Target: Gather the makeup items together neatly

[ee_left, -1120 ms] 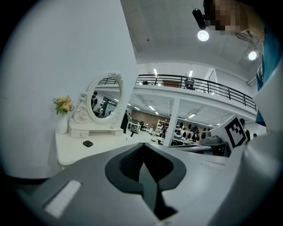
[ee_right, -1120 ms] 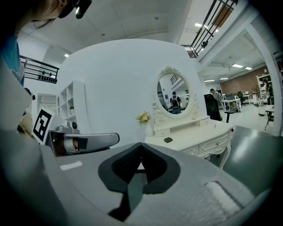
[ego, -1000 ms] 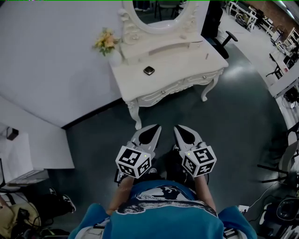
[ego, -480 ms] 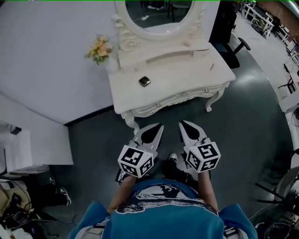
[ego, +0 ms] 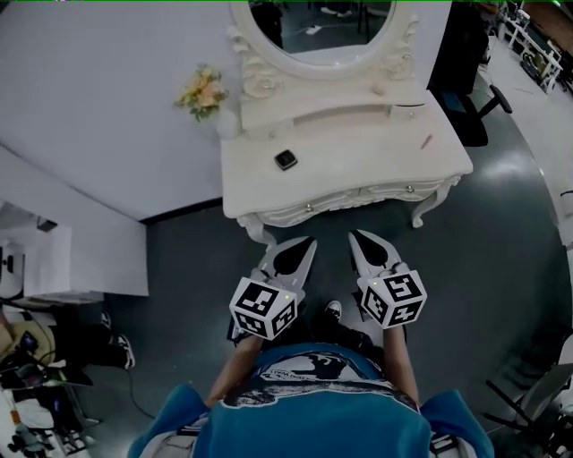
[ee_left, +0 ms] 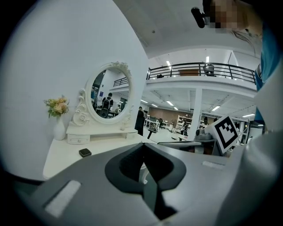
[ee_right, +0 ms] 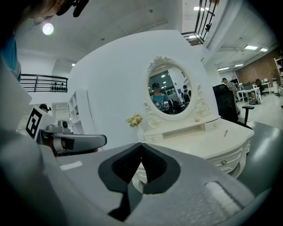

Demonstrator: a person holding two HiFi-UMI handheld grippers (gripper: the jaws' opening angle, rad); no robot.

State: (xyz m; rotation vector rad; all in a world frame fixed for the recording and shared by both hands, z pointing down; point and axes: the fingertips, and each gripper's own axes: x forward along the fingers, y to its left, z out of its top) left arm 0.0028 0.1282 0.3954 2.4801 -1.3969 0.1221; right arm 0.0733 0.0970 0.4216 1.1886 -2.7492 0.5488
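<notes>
Makeup lies scattered on the white table [ego: 358,179]. A black compact [ego: 286,160] sits left of the middle of the top, and a thin pink stick [ego: 426,141] lies well apart from it toward the right end. A small pink thing [ego: 379,90], too small to identify, rests on the raised shelf [ego: 331,112] below the oval mirror [ego: 322,27]. At the far left corner stands a white vase [ego: 227,125] of flowers [ego: 204,89].

The left gripper [ego: 308,241] and right gripper [ego: 353,234] hang side by side over the dark floor [ego: 501,259], just short of the table's near edge, and both point toward it. Each one's jaws are pressed together with nothing between them, as both gripper views confirm. Neither touches the table or any item. A black chair [ego: 479,98] stands past the table's right end.
</notes>
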